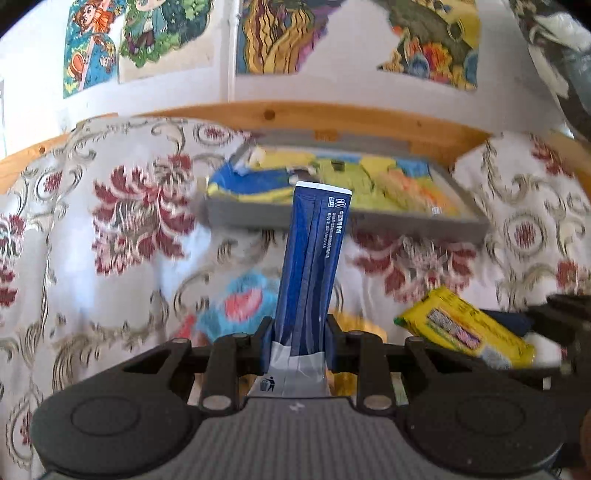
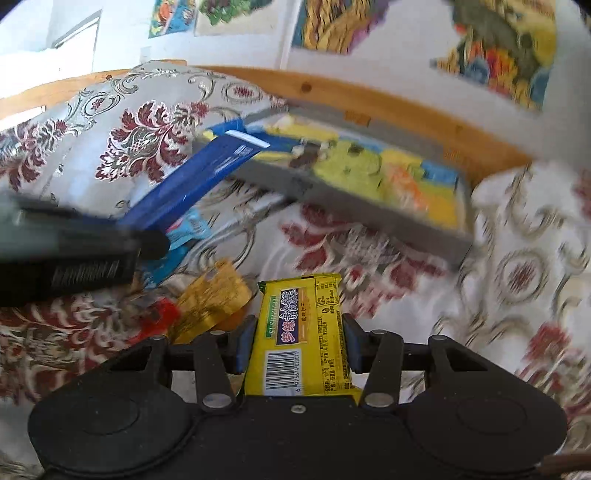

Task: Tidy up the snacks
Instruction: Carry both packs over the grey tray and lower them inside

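Left tongs (image 1: 299, 345) clamp a tall dark blue snack packet (image 1: 312, 269) upright, before a grey tray (image 1: 369, 221) of snacks on a floral bedspread (image 1: 122, 221).

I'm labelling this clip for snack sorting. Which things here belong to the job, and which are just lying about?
Job:
blue packet in left gripper
yellow packet in right gripper
grey tray of snacks
loose gold wrapper

Lying about:
floral cloth
wall pictures
wooden rail

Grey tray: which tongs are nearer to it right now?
Left, though not by much. The left tongs face the tray, blue packet tip overlapping its front wall. The right tongs, holding the yellow packet, look slightly farther back.
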`<state>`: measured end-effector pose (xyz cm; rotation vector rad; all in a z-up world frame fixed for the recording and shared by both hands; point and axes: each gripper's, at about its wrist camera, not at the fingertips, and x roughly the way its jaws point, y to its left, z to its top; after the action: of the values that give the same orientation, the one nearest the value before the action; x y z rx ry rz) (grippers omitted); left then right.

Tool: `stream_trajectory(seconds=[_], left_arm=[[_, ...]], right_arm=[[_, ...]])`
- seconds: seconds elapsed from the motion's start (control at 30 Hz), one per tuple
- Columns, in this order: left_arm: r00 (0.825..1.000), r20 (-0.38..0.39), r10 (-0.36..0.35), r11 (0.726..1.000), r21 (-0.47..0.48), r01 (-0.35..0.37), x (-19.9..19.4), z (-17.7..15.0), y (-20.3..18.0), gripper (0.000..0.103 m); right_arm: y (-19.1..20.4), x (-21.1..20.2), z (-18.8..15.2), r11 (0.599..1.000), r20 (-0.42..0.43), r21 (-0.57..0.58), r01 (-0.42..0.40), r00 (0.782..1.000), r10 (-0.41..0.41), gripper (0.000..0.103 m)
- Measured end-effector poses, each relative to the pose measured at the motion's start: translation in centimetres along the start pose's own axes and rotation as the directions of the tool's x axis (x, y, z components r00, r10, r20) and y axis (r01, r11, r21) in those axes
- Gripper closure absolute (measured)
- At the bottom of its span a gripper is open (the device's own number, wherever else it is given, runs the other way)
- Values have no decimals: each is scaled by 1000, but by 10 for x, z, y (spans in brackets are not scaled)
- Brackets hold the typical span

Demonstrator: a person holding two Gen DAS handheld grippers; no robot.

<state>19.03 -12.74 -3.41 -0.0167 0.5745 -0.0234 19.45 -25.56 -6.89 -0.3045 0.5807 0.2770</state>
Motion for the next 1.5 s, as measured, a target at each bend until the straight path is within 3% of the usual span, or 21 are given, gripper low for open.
stream_trajectory(seconds=[0.2, 0.37, 0.5, 0.63, 0.8, 0.97, 1.3, 1.5], left_arm=[[998, 55, 3, 1000, 9, -4, 21, 40, -1, 74], [996, 91, 12, 1000, 12, -13, 48, 72, -7, 74], [994, 112, 14, 1000, -18, -12, 73, 95, -11, 74], [994, 110, -3, 999, -44, 8, 101, 115, -21, 74], [995, 96, -35, 998, -42, 40, 131, 125, -42, 74], [998, 21, -60, 997, -44, 61, 157, 129, -57, 74], [996, -79, -40, 998, -54, 35, 189, 124, -54, 73], [994, -90, -61, 997, -59, 56, 192, 123, -54, 70]], right_arm=[[-5, 1, 10, 994, 170, -44, 104, 981, -96, 54], [-23, 18, 26, 979, 340, -18, 203, 922, -185, 54], [-52, 37, 44, 964, 402, 83, 252, 877, -264, 53], [-81, 54, 56, 953, 410, 133, 271, 860, -302, 53], [-109, 77, 65, 947, 393, 203, 249, 865, -312, 53], [-125, 96, 74, 936, 392, 306, 175, 873, -291, 53], [-132, 127, 71, 939, 319, 335, 80, 928, -193, 53], [-132, 135, 69, 938, 284, 340, 61, 945, -165, 51]])
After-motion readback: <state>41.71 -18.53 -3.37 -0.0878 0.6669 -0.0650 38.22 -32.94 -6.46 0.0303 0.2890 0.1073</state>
